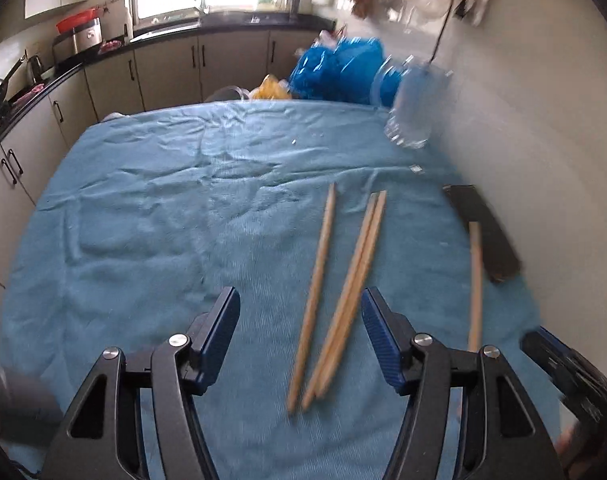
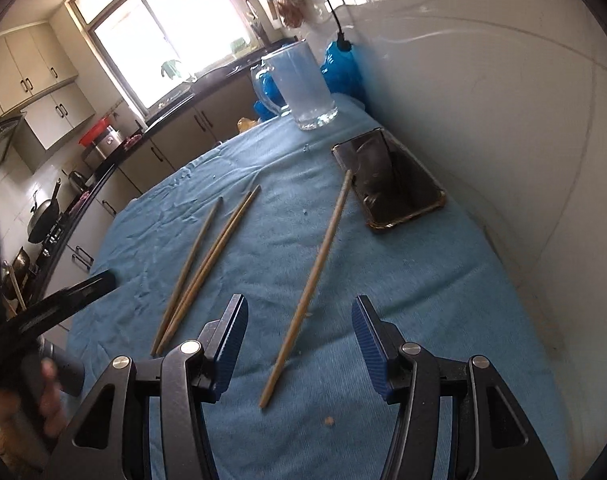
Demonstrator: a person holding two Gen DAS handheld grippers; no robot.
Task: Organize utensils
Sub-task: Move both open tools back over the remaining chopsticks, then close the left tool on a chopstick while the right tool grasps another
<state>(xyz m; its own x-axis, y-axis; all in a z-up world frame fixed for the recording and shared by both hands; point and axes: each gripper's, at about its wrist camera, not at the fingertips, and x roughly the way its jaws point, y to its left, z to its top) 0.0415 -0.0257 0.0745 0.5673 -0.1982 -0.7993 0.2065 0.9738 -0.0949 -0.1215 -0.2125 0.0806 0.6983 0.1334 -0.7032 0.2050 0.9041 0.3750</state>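
Left gripper (image 1: pixel 301 334): black frame with blue ribbed fingers (image 1: pixel 219 332), spread wide and gripping nothing; it hangs above the near end of the chopstick group.
Right gripper (image 2: pixel 299 340): same build, fingers (image 2: pixel 365 338) also wide apart and empty, with the lone chopstick's lower part lying on the cloth between them.
Three pale wooden chopsticks (image 1: pixel 345 292): lying flat on the blue towel-covered tabletop (image 1: pixel 151 216), two touching side by side, the third just beside them on the left, all pointing away and leaning slightly right.
Single pale wooden chopstick (image 2: pixel 307 292): apart from the group to its right, its far tip near the phone's edge; whether it touches cannot be told.
Black smartphone in a clear case (image 2: pixel 391 180): flat near the white wall.
Clear glass handled mug (image 2: pixel 299 84): upright at the tabletop's far end, beyond the phone.
Blue plastic bag (image 1: pixel 339 68): behind the far edge.
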